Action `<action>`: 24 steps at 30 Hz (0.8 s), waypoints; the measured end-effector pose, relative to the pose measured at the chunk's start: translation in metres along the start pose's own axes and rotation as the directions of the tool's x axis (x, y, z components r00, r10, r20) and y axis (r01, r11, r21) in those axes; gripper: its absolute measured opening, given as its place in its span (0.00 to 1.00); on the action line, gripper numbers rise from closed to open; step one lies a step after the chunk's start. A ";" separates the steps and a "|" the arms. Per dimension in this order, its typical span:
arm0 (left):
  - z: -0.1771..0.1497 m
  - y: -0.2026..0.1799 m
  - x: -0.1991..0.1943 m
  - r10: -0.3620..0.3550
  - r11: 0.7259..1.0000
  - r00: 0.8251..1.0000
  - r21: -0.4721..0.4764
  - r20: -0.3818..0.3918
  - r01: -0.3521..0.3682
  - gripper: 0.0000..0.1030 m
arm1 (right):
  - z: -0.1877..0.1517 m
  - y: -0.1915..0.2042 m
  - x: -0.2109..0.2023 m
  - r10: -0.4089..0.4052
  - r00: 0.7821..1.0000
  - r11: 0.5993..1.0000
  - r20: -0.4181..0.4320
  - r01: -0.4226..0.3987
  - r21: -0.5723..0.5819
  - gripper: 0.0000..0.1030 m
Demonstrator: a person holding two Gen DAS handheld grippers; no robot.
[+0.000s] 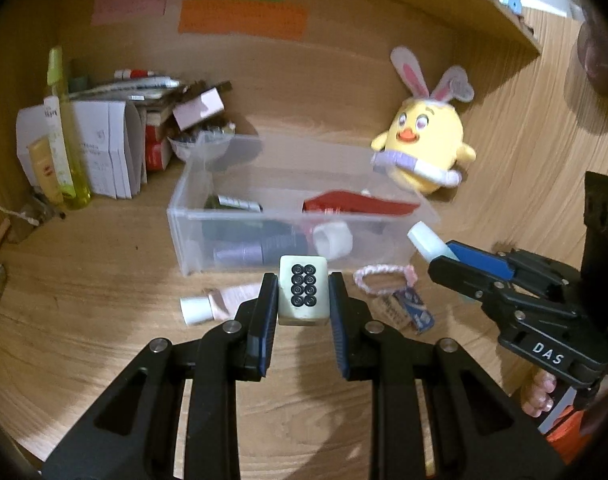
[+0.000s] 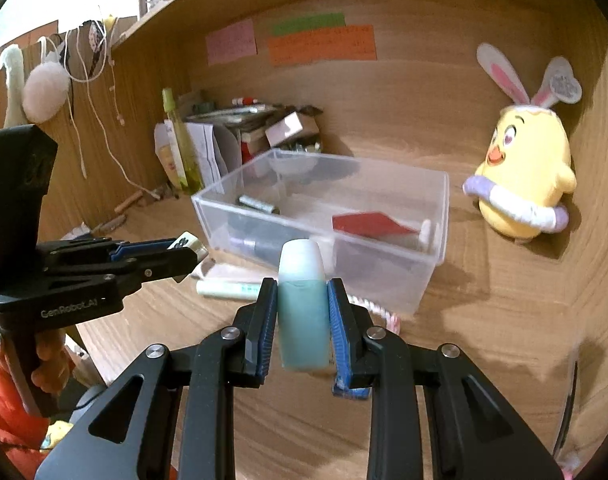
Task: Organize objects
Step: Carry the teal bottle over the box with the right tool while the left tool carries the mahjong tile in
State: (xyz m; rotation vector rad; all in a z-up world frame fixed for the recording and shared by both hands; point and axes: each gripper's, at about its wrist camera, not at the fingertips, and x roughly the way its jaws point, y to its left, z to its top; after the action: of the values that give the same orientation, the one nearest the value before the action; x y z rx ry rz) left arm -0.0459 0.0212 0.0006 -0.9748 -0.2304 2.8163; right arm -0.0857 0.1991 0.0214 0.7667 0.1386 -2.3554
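Both grippers were loaded and hung near the front wall of the clear plastic bin (image 1: 184,216), so the step in hand looked like carrying 2 items to it.

The left gripper (image 1: 304,300) was closed narrow on a white mahjong tile (image 1: 303,292), its 8 black circles facing the camera, held clear of the wooden desk (image 1: 84,340). The right gripper (image 2: 302,312) was clamped on a small teal bottle (image 2: 303,320) with a pale cap, standing upright between the blue pads.

The bin sat mid-desk and already held a red packet (image 1: 356,203), a dark tube and a white cap. A pink bracelet (image 1: 384,280), a small blue packet (image 1: 412,310) and a pale tube (image 1: 216,306) lay loose on the desk just in front of it. A yellow chick toy (image 2: 528,184) stood well to the right.

The next move probably called for bringing each gripper over the rim, above a bare patch of bin floor, then opening the jaws. The 2 grippers were near each other, so going 1 at a time seemed wiser.
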 end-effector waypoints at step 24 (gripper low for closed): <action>0.058 0.016 0.020 0.031 0.999 0.996 -0.010 0.083 -0.031 0.24 | 0.076 -0.021 0.026 -0.045 0.996 0.999 0.078 0.045 0.006 0.22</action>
State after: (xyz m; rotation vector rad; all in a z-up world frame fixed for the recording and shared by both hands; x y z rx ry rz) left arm -0.0994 0.0043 0.0306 -0.8713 -0.2402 2.8898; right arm -0.1520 0.1794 0.0671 0.6790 0.1180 -2.4252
